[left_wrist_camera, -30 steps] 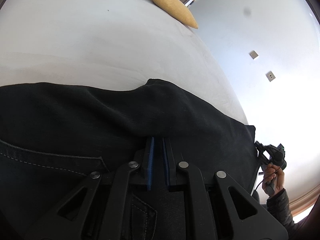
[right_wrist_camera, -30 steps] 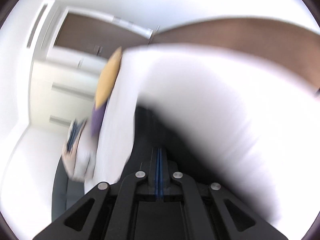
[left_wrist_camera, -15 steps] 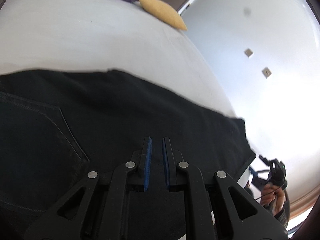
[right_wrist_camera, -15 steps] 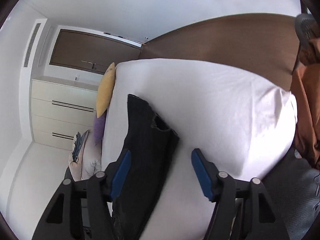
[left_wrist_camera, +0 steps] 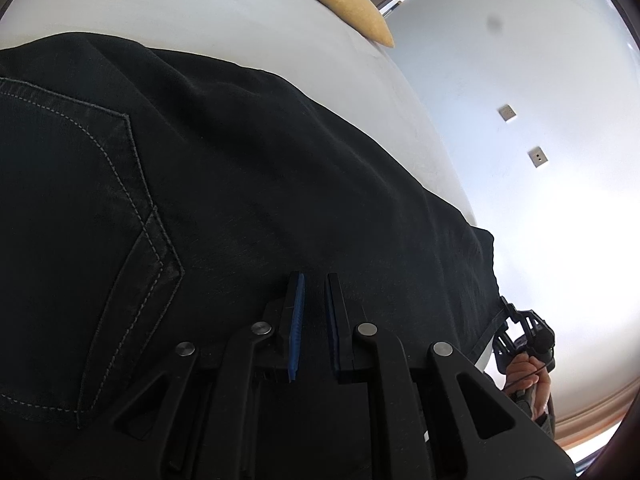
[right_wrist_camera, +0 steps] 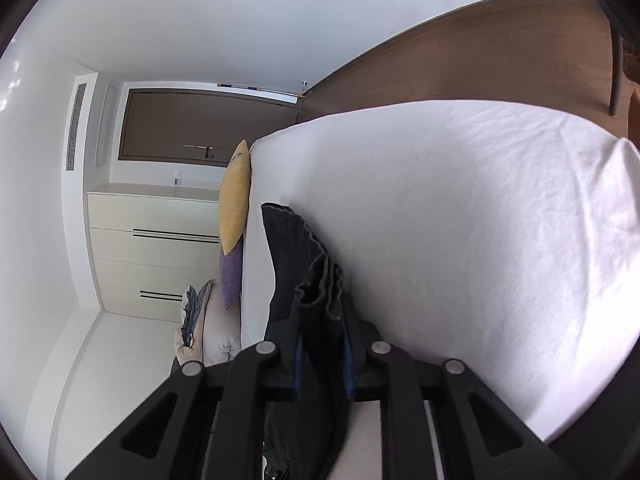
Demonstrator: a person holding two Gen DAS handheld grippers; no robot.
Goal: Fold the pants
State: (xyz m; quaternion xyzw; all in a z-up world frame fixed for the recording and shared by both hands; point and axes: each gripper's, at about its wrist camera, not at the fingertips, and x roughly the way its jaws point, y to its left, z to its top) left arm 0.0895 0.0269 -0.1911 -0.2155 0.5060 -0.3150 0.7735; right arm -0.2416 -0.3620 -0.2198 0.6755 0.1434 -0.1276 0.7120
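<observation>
The pants (left_wrist_camera: 248, 184), black denim with pale stitching around a rear pocket (left_wrist_camera: 80, 240), lie spread across the white bed (right_wrist_camera: 460, 220), one end reaching the mattress edge. The cloth looks soft and limp yet fairly thick; it should drape and sag rather than hold a crease, and judged by its weave it is not slippery. Seams, hems and the waist edge appear the firmest places to take hold, since doubled layers give the pads more to bite. The left claw (left_wrist_camera: 314, 304) sits nearly together over the seat area, with dark fabric showing in the narrow gap, so it appears clamped on the pants. The right claw (right_wrist_camera: 322, 344) is closing on a bunched edge of the pants, the folds standing between its blue pads (right_wrist_camera: 298, 354). No brand, label or legible writing is visible on the garment.
</observation>
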